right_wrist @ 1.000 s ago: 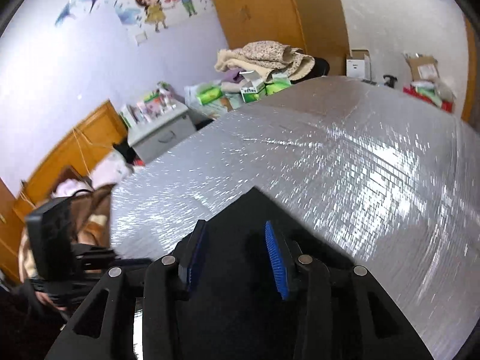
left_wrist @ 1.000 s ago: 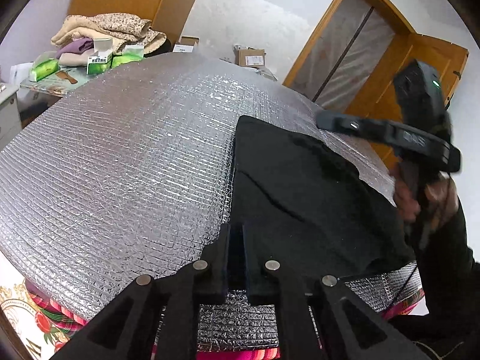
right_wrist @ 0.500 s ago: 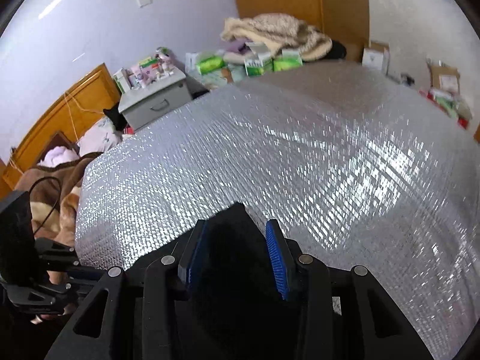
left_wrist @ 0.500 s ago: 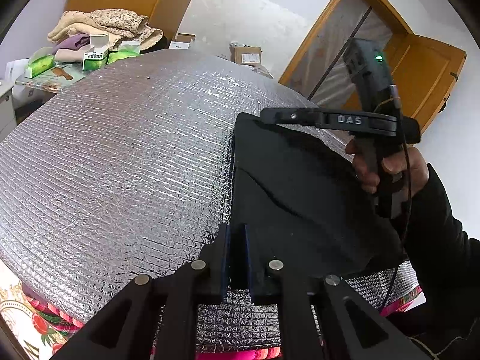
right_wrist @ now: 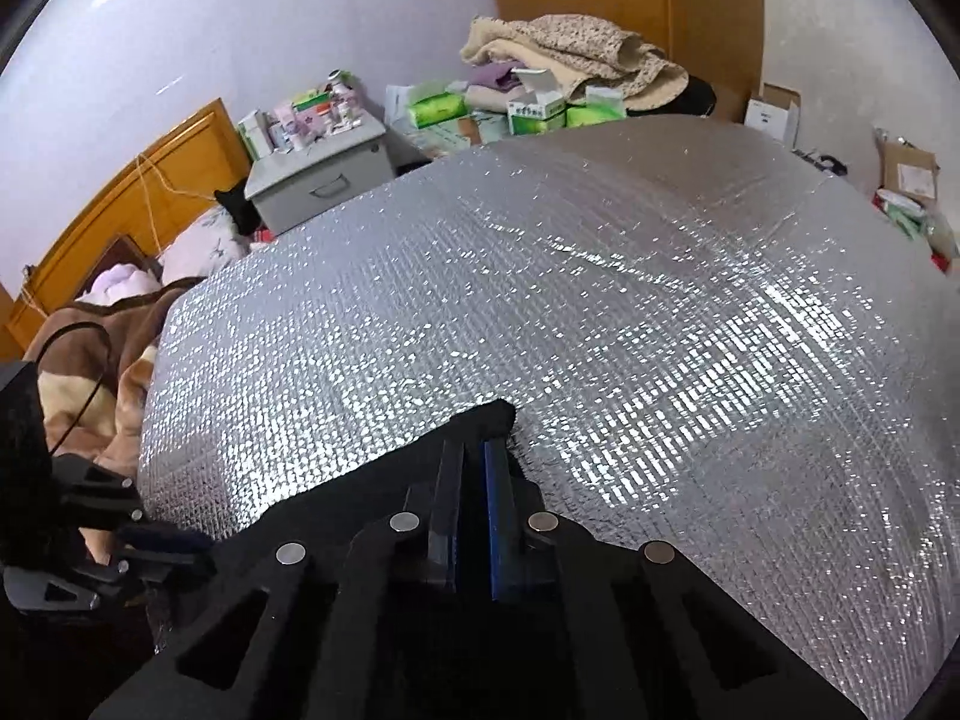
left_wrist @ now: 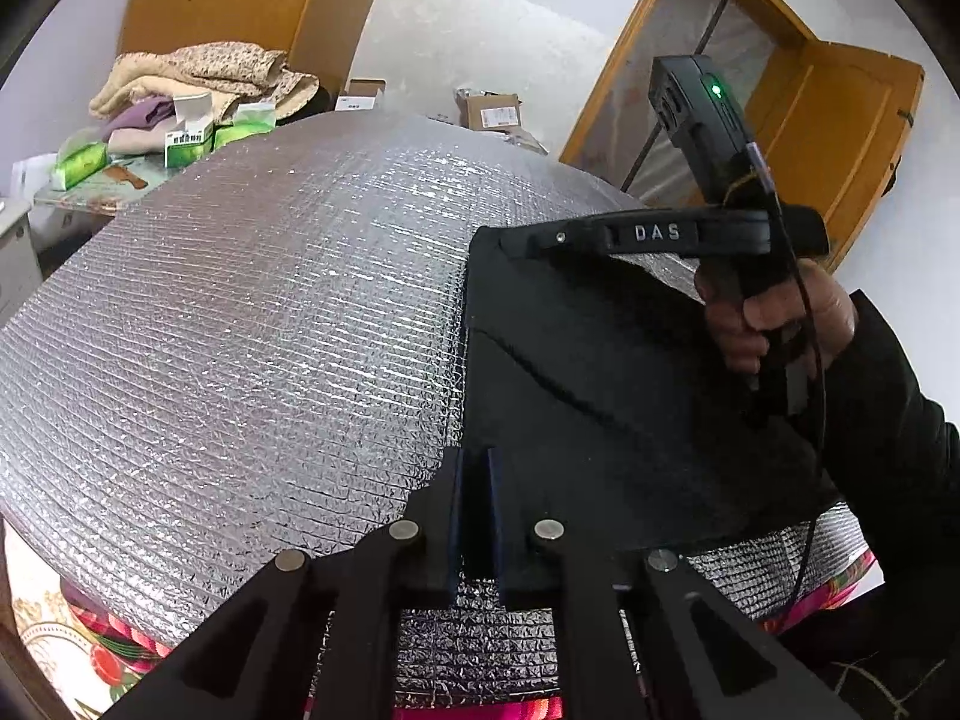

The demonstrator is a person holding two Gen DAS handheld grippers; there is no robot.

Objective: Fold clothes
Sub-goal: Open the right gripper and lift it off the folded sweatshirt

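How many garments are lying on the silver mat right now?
1: a black garment at the near edge of the silver mat. The pile of clothes sits beyond the far edge, off the mat. Anything under the black fabric would be hidden.

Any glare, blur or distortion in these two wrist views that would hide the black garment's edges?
Right wrist view: strong sparkle glare on the foil mat, yet the black garment corner stays crisp against it; its folds read as flat black. Left wrist view: softer, even light, the garment outline and a crease show clearly. Both views: heavy fisheye bending, dark corner vignetting, no motion blur.
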